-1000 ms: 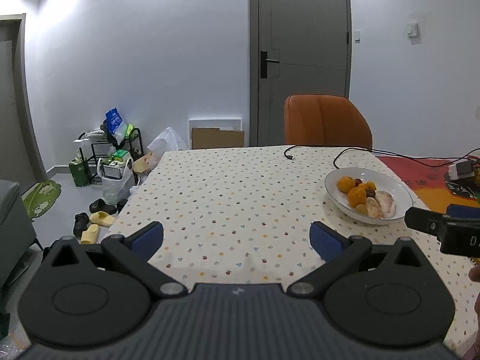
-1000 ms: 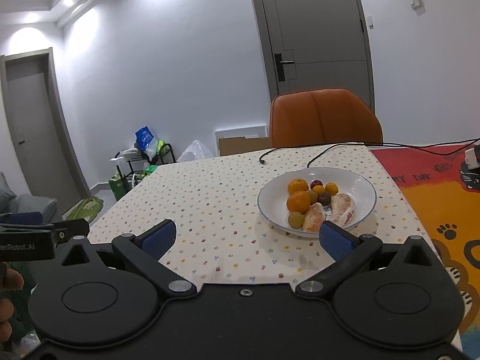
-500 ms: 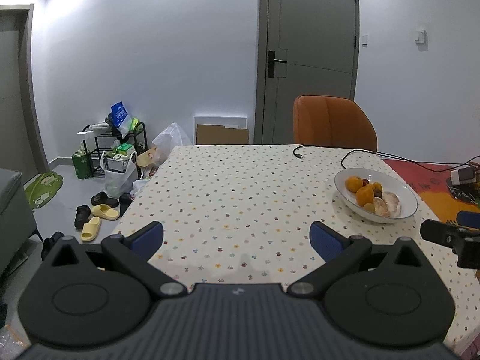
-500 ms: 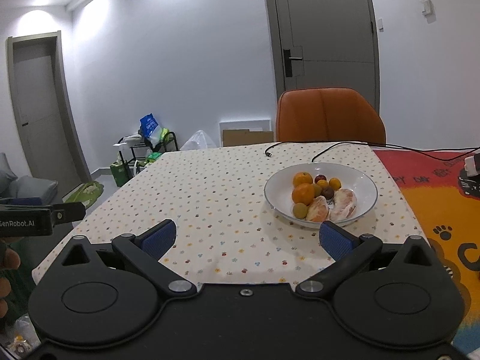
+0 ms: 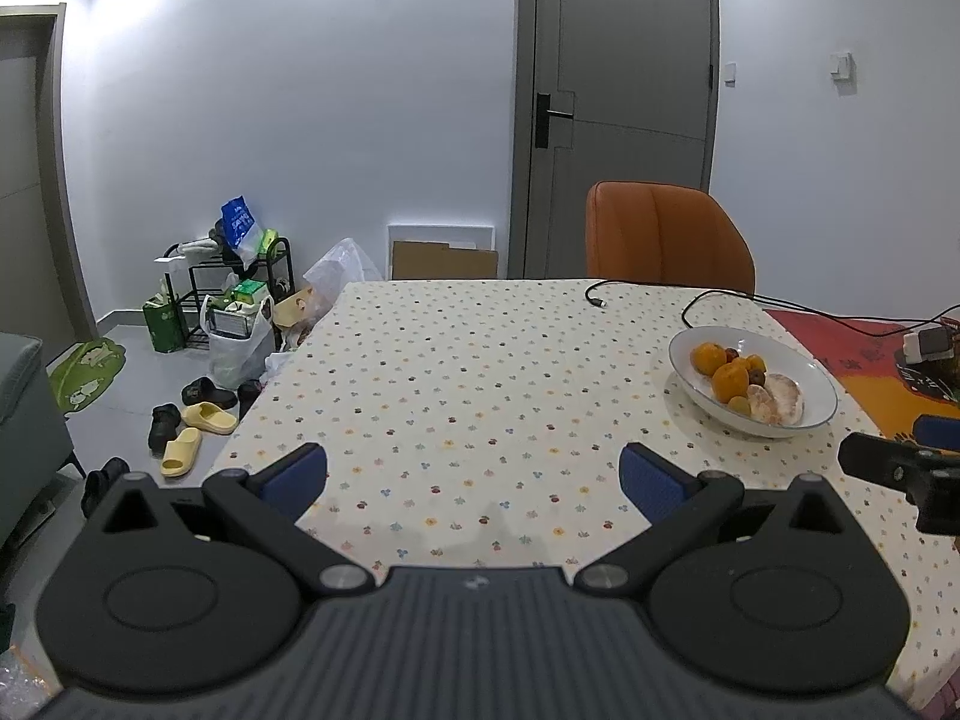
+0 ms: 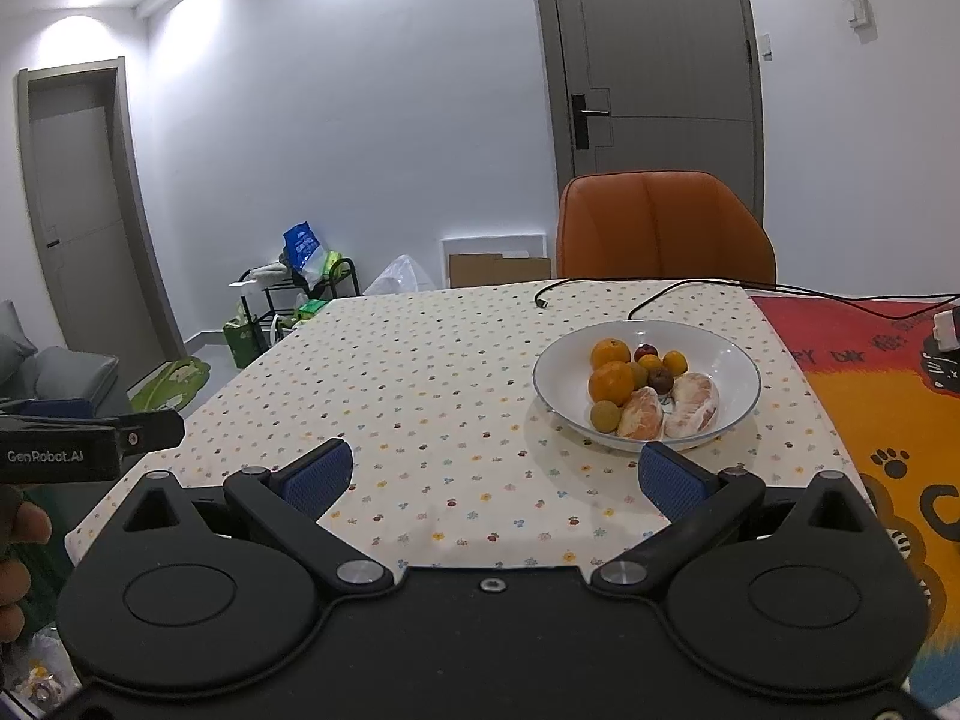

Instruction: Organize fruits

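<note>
Pulled back from white fruit bowl [image 6: 647, 385] on tabletop [image 5: 468, 372]; oranges [image 6: 611, 383] and peeled pomelo segments [image 6: 695, 405] inside. Left hand-held gripper [image 5: 474, 474] and right hand-held gripper [image 6: 493, 473] spread wide, empty. Probably finished.

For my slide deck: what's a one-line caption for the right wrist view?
Open right gripper faces a white bowl of oranges and peeled pomelo segments on a dotted tablecloth.

Left gripper [image 5: 474, 474] and right gripper [image 6: 495, 474], jaws wide apart

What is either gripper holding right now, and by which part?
Nothing. The left gripper and right gripper are both open and empty; the fruit sits in the bowl.
</note>
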